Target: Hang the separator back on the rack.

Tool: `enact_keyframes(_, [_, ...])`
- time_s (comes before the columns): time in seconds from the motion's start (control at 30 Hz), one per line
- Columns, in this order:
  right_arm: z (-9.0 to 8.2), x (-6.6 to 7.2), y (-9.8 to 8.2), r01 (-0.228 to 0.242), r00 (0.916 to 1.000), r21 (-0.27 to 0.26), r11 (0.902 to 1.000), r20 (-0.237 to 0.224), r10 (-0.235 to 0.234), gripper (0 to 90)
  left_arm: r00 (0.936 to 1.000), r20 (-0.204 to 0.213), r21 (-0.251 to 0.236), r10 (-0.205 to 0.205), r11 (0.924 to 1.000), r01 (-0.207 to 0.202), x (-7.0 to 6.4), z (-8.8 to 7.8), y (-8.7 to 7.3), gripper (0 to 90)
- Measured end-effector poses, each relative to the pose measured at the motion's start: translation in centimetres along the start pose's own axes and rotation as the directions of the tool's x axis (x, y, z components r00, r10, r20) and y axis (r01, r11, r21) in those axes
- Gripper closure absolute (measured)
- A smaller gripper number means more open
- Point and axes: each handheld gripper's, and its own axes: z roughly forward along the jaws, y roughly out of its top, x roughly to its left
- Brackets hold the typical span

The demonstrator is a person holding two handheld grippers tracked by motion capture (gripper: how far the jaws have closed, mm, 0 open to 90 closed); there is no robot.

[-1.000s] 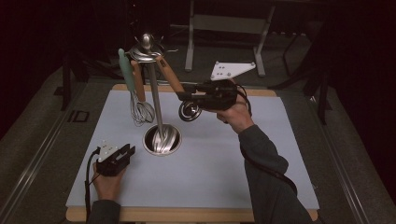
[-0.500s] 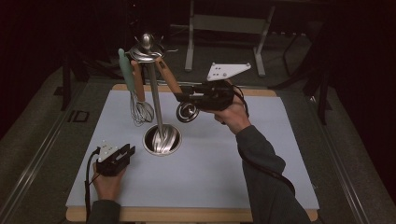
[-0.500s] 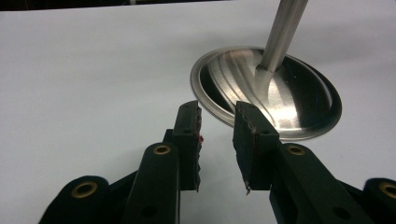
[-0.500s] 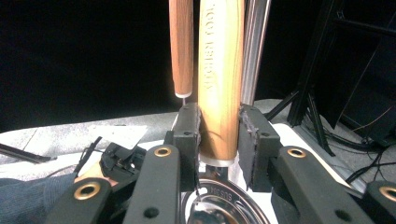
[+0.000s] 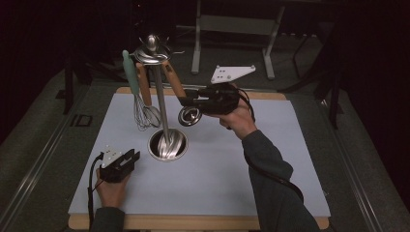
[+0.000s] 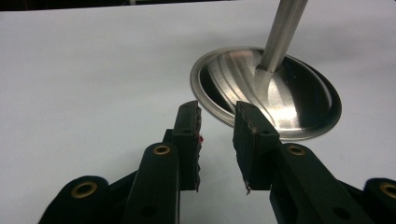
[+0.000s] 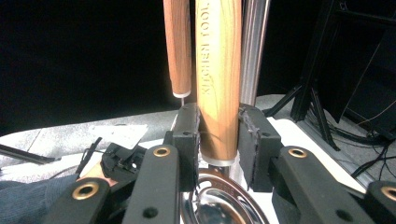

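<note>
A steel utensil stand [image 5: 160, 101] rises from its round base [image 5: 168, 145] on the pale tabletop. A ladle [image 5: 173, 79] with a wooden handle hangs tilted from the top ring, its steel bowl [image 5: 189, 116] swung out to the right. My right gripper [image 5: 186, 100] is shut on the low end of that handle [image 7: 218, 93], a pad pressing on each side. My right gripper [image 7: 218, 116] sits just above the bowl [image 7: 219, 205]. A wire whisk [image 5: 145, 113] and a teal-handled utensil [image 5: 128, 70] hang on the stand's left. My left gripper [image 5: 134, 155] rests on the table, open and empty [image 6: 217, 112], pointing at the base [image 6: 299, 98].
The pale tabletop [image 5: 232, 183] has a wooden front edge. Behind the table stand a grey metal frame [image 5: 232, 24] and dark tripod legs [image 5: 333, 82]. Dark floor surrounds the table. A cable trails from each gripper.
My right gripper has shifted slightly left with the ladle handle still between its pads. The left gripper has stayed where it was.
</note>
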Motion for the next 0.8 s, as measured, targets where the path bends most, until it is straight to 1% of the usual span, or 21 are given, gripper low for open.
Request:
enact_keyframes(0.27, [0.3, 0.03, -0.01, -0.015, 0.9999, 0.003, 0.9999, 0.0, 0.015, 69.6, 1.0, -0.001, 0.0, 0.001, 1.0, -0.001, -0.01, 0.01, 0.0, 71.4])
enact_keyframes(0.57, [0.7, 0.09, 0.01, -0.012, 0.9999, 0.011, 0.9999, 0.0, 0.012, 69.5, 1.0, 0.0, 0.0, 0.002, 1.0, -0.002, -0.02, 0.01, 0.0, 71.4])
enact_keyframes(0.8, [0.87, 0.0, -0.05, -0.022, 0.9997, 0.009, 0.9997, -0.007, 0.022, 69.0, 1.0, 0.0, 0.0, 0.001, 1.0, -0.001, 0.0, 0.01, 0.01, 71.3])
